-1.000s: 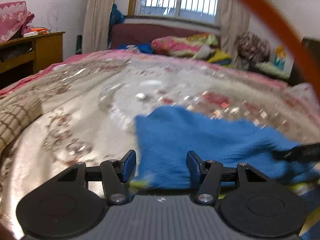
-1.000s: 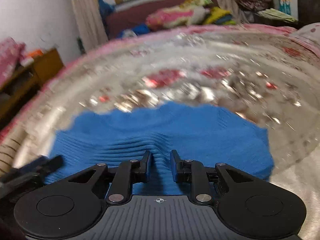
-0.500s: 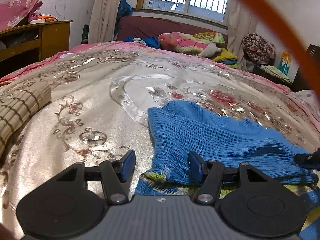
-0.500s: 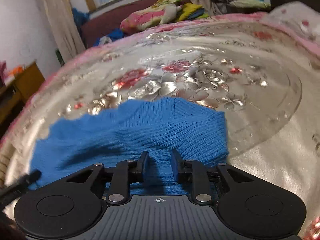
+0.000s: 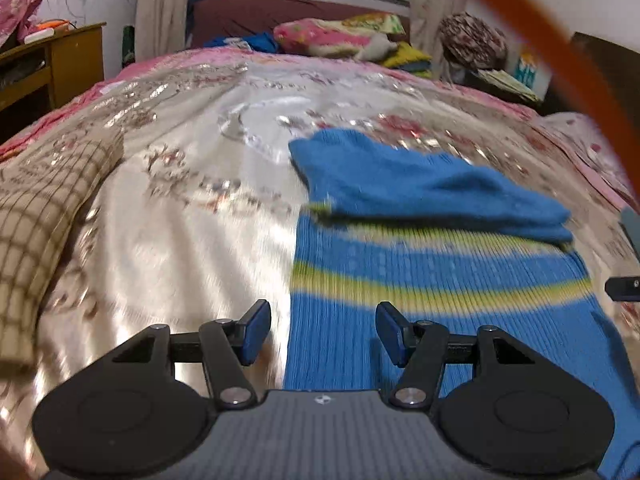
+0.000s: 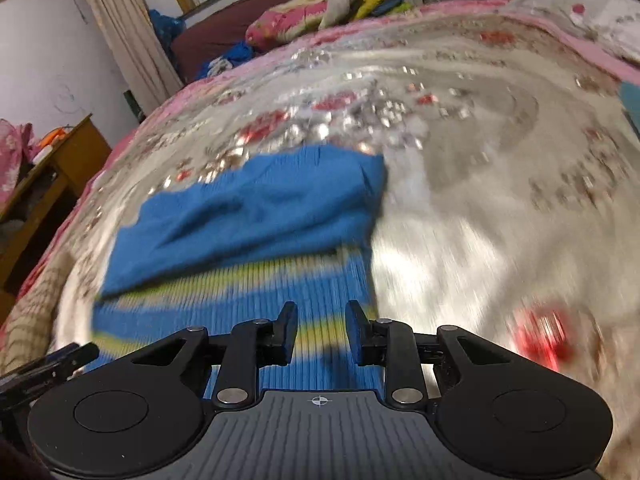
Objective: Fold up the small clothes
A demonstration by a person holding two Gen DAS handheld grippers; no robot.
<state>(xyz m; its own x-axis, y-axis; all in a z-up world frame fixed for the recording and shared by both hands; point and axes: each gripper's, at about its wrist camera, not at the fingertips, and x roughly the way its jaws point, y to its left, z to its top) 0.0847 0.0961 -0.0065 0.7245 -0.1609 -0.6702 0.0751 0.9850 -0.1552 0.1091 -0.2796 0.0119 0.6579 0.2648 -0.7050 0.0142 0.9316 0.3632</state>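
Note:
A small blue knit sweater [image 5: 420, 264] with yellow-green stripes lies on the shiny floral bedspread [image 5: 180, 200]. Its far part is folded back over the striped body, a plain blue flap [image 5: 420, 184]. It also shows in the right wrist view [image 6: 248, 216]. My left gripper [image 5: 322, 332] is open and empty above the sweater's near left edge. My right gripper [image 6: 320, 334] is open a little and empty above the sweater's near right part. The left gripper's tip [image 6: 52, 360] shows at the left edge of the right wrist view.
A checked brown cloth [image 5: 40, 208] lies at the bed's left. A wooden desk [image 5: 52, 64] stands left of the bed. Pillows and folded bedding [image 5: 340, 36] sit at the far end under the window. An orange cable [image 5: 560, 48] crosses the upper right.
Both grippers have let go of the blue flap and pulled back toward me and upward. The flap now lies folded on the striped body. The right jaws have opened a little.

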